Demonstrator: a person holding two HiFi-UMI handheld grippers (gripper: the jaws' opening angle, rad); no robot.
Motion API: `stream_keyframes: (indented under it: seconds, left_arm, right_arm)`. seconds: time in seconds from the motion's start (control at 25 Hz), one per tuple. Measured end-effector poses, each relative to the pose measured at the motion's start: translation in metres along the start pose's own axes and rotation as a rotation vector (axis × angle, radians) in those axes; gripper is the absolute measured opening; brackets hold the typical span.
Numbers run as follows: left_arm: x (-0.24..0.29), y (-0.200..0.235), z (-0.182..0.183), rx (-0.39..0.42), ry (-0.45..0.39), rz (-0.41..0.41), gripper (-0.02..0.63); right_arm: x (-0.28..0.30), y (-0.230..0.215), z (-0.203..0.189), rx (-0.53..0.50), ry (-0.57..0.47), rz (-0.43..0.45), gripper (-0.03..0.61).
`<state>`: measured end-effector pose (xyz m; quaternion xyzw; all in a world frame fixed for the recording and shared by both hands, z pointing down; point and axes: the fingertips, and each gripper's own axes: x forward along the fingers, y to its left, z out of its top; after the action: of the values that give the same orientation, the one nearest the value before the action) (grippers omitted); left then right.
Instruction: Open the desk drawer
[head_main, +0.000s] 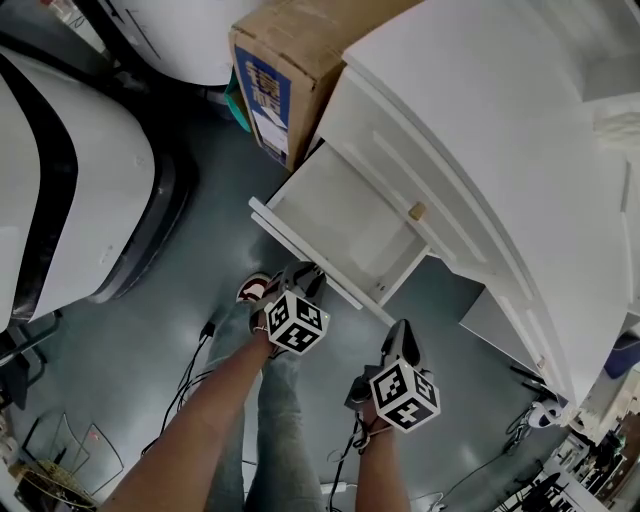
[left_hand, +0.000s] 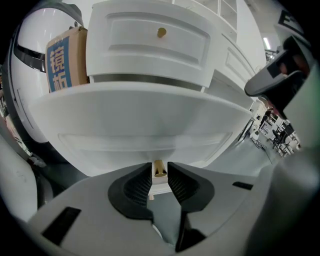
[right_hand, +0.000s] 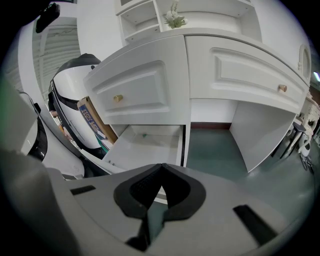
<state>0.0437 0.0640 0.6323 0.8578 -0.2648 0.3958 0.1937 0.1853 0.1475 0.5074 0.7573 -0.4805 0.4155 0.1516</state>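
The white wooden lower drawer (head_main: 345, 222) of the white desk (head_main: 480, 150) stands pulled out over the grey-green floor (head_main: 180, 320), its inside bare. The left gripper (left_hand: 159, 175) is at the drawer front. Its small brass-coloured knob (left_hand: 159, 169) stands between the black ribbed pads (left_hand: 137, 184), which are slightly apart and hardly seem to press on it. The right gripper (right_hand: 160, 167) hangs just beside the left one, off the drawer's corner, with its fingertips closed together on nothing. Above the open drawer sits a shut upper drawer (left_hand: 150, 40) with a like knob. A brown cardboard box with a blue label (head_main: 275, 70) leans close to the drawer's far side. The person's shoe (head_main: 255, 288) and leg stand just under the drawer front, and black cables (head_main: 190, 375) lie on the floor nearby.
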Motion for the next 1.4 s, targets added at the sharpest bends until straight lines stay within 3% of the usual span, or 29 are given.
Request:
stream_keyframes:
  seconds: [0.16,0.4,0.96,1.24,1.4]
  left_arm:
    - [-0.027,-0.001,0.005,-0.053,-0.006,-0.001,0.109]
    - [-0.076,0.006,0.035,-0.03,-0.049,0.024,0.11]
    - [-0.173,0.0,0.151,-0.007,-0.153,0.008,0.11]
    - [-0.191,-0.004,0.189,-0.016,-0.177,0.014,0.11]
    - [-0.186,-0.007,0.203,0.02,-0.182,0.002,0.11]
  right_arm:
    - [-0.008,0.007,0.01,-0.01,0.001,0.016,0.006]
    - [-0.025,0.012,0.035,0.006,-0.025,0.017,0.006]
    - [-0.091,0.022,0.092,0.041,-0.091,0.007,0.006]
    - [-0.114,0.022,0.111,0.046,-0.122,-0.006,0.006]
    - [-0.115,0.025,0.112,0.073,-0.132,-0.011,0.006]
